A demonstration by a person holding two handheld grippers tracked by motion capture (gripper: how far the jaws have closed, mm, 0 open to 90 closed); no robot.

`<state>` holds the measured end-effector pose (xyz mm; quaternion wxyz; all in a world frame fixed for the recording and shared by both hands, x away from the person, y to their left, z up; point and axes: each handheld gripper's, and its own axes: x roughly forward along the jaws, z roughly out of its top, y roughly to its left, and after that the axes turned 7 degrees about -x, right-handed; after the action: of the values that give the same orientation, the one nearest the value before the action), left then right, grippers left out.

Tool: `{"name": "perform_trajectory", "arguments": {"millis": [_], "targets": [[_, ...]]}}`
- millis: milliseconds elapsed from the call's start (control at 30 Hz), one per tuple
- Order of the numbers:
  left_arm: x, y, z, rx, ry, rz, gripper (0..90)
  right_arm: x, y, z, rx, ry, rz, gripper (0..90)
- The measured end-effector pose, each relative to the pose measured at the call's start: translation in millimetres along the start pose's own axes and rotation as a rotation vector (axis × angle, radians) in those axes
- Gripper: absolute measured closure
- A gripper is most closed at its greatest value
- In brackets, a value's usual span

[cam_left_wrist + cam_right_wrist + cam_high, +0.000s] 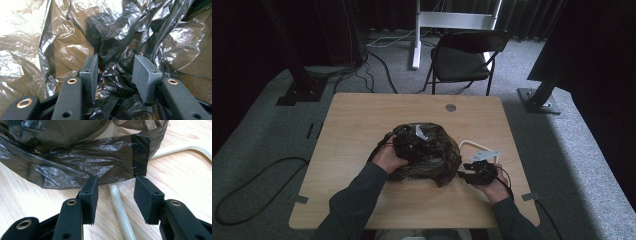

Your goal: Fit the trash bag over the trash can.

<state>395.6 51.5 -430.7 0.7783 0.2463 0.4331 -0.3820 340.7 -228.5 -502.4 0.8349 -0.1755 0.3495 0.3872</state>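
Note:
A crumpled dark translucent plastic bag (434, 157) lies in a heap at the middle of the wooden table (362, 120). My left gripper (406, 145) is pushed into the bag's left side. In the left gripper view its jaws stand apart, with loose folds of the bag (75, 37) lying between the left gripper (116, 72) pads and no clear squeeze on them. My right gripper (466, 175) rests at the bag's right edge. Its jaws are open, and the right gripper (116, 195) straddles a white bar (120, 207) just short of the bag's hem (75, 162).
A white wire-like frame (477, 146) sticks out from under the bag on the right; a flat white piece (200, 146) lies beyond. A round grommet (450, 107) sits near the table's far edge. A black folding chair (464, 55) and floor cables (382, 60) lie behind the table.

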Motion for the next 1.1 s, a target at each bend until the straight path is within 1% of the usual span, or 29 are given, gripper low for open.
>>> {"name": "perform_trajectory", "arguments": {"millis": [200,633,1000,1100], "targets": [[6.0,-2.8,1.2,0.015,0.025,0.012,54.9,0.2,0.1,-0.1,-0.002,0.001,0.0,53.9],[9.1,-1.5,2.5,0.023,0.056,0.01,53.4,1.0,0.1,-0.3,-0.002,0.005,0.002,53.8],[10.6,-2.5,3.8,0.046,0.086,0.017,47.8,1.6,0.2,-0.7,-0.006,0.008,0.006,53.5],[11.7,-3.2,4.6,0.052,0.102,0.02,47.2,1.8,0.4,-0.8,-0.006,0.009,0.008,53.2]]}}
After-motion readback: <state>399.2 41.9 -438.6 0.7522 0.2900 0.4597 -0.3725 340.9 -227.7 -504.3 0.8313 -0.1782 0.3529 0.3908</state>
